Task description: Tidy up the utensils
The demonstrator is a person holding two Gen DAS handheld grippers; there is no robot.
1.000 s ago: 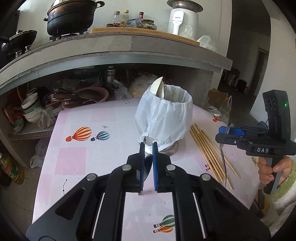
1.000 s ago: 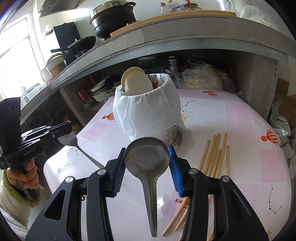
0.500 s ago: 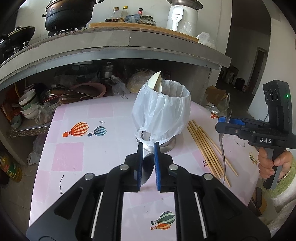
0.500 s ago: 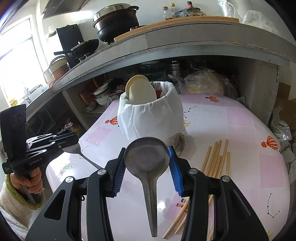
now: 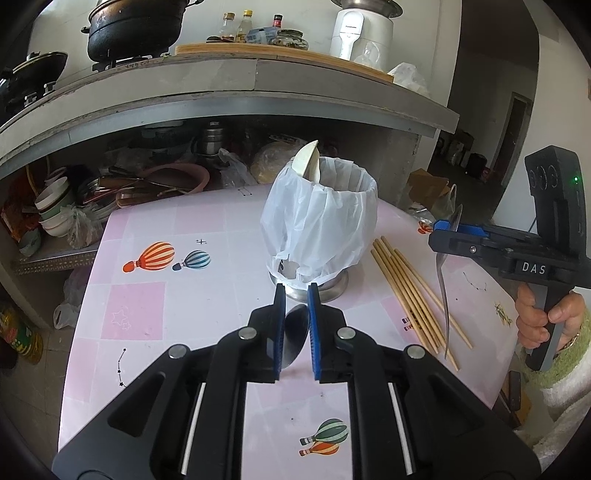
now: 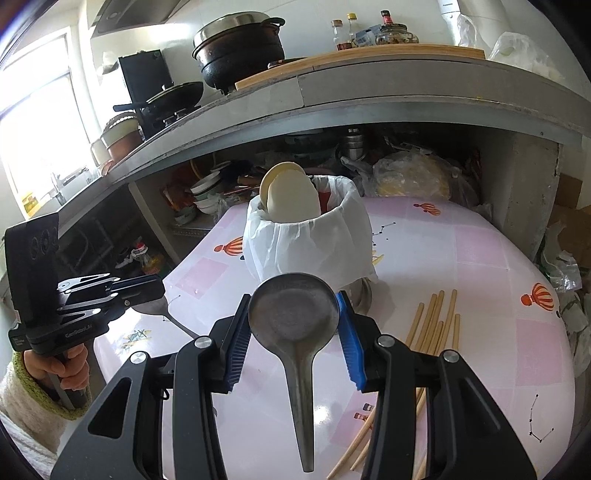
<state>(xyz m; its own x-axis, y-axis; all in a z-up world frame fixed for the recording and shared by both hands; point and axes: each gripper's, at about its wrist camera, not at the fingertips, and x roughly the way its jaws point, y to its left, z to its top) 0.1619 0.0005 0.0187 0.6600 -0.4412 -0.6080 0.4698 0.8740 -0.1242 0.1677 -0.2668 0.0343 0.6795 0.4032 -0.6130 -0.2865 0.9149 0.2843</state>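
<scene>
My left gripper (image 5: 296, 291) is shut on a metal spoon (image 5: 295, 326), gripping its bowl edge-on just in front of the bag-lined metal holder (image 5: 321, 221). In the right wrist view that spoon (image 6: 153, 306) sticks out under the left gripper (image 6: 155, 290). My right gripper (image 6: 293, 299) is shut on the round bowl of a second metal spoon (image 6: 295, 321), whose handle points back toward the camera. Seen from the left wrist, this second spoon (image 5: 443, 291) hangs from the right gripper (image 5: 445, 230) over the chopsticks (image 5: 413, 288). Cream ladles (image 6: 291, 197) stand in the holder (image 6: 306, 247).
Several bamboo chopsticks (image 6: 436, 321) lie loose on the pink balloon-print table (image 5: 140, 306), right of the holder. Behind the table runs a low shelf of bowls (image 5: 55, 210) and pans under a concrete counter (image 5: 229, 96) with a black pot (image 5: 133, 29).
Both grippers keep hold of their spoons. The left gripper sits slightly further right in the right wrist view; otherwise the scene is the same.
</scene>
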